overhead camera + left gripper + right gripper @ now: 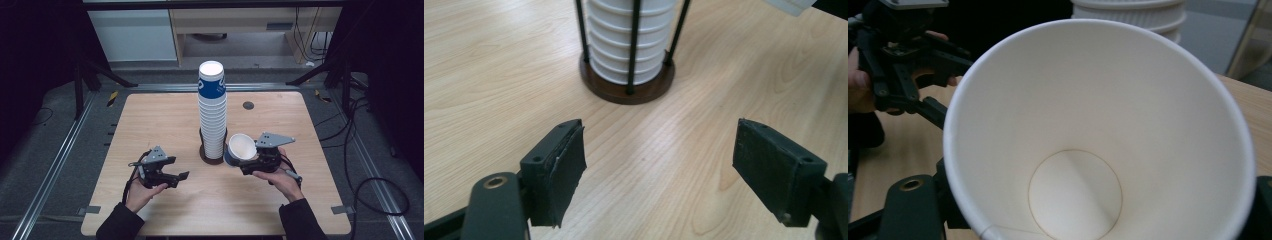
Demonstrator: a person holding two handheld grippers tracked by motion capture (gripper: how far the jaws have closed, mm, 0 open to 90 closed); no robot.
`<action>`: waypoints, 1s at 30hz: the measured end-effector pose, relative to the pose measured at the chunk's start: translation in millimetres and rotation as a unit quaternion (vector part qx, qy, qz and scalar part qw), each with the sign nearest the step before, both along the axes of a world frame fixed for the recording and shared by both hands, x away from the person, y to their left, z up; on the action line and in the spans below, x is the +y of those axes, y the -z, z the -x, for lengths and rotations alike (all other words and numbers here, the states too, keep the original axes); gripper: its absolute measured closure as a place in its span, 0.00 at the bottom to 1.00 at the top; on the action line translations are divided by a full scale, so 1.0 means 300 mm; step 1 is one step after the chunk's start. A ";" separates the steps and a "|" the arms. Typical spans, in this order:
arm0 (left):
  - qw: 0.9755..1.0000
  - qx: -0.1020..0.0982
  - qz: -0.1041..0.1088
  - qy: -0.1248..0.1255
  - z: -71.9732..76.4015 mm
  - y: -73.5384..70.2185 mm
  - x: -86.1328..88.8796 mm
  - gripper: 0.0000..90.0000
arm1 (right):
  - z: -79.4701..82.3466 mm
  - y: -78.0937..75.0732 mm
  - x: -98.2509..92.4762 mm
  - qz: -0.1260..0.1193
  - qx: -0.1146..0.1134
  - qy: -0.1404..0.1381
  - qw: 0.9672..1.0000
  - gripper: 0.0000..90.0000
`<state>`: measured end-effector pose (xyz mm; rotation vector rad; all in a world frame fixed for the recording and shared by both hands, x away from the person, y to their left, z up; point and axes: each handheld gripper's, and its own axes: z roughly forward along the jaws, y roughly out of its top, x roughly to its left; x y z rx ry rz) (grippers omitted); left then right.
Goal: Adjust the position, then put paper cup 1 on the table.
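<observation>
High view: a tall cup stack [213,112] stands in a round rack [205,155] at the table's [150,120] middle, a blue-banded cup on top. The right gripper [242,160], just right of the rack, is clamped on a single cup [242,146], tilted with its mouth up and nothing inside. The left gripper [184,176], toward the near edge, has its jaws apart with nothing between them

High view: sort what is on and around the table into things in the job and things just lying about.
In the job:
loose paper cup, in the right gripper
cup stack
round holder
left gripper, jaws apart with nothing between them

Lying about:
dark disc on the table
floor cables
</observation>
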<state>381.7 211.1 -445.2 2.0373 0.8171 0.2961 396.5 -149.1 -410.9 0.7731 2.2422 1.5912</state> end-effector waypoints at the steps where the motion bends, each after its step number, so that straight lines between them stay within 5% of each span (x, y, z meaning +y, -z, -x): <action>1: 1.000 0.000 -0.001 -0.003 -0.001 0.000 0.003 0.23 | -0.002 -0.001 -0.007 0.001 -0.001 0.009 1.000 0.23; 8: 0.999 -0.003 0.005 -0.032 -0.014 0.001 0.028 0.22 | -0.027 -0.009 -0.056 0.018 -0.004 0.071 0.997 0.23; 15: 0.998 -0.007 0.012 -0.060 -0.026 -0.011 0.069 0.21 | -0.072 -0.013 -0.112 0.032 -0.010 0.137 0.990 0.22; 20: 0.997 -0.010 0.010 -0.076 -0.033 -0.016 0.093 0.21 | -0.113 -0.018 -0.158 0.042 -0.013 0.179 0.983 0.22; 27: 0.996 -0.010 0.006 -0.087 -0.041 -0.014 0.109 0.20 | -0.204 0.013 -0.206 0.078 -0.005 0.241 0.967 0.22; 30: 0.996 -0.011 0.006 -0.090 -0.041 -0.014 0.110 0.20 | -0.229 0.050 -0.220 0.086 0.007 0.248 0.965 0.22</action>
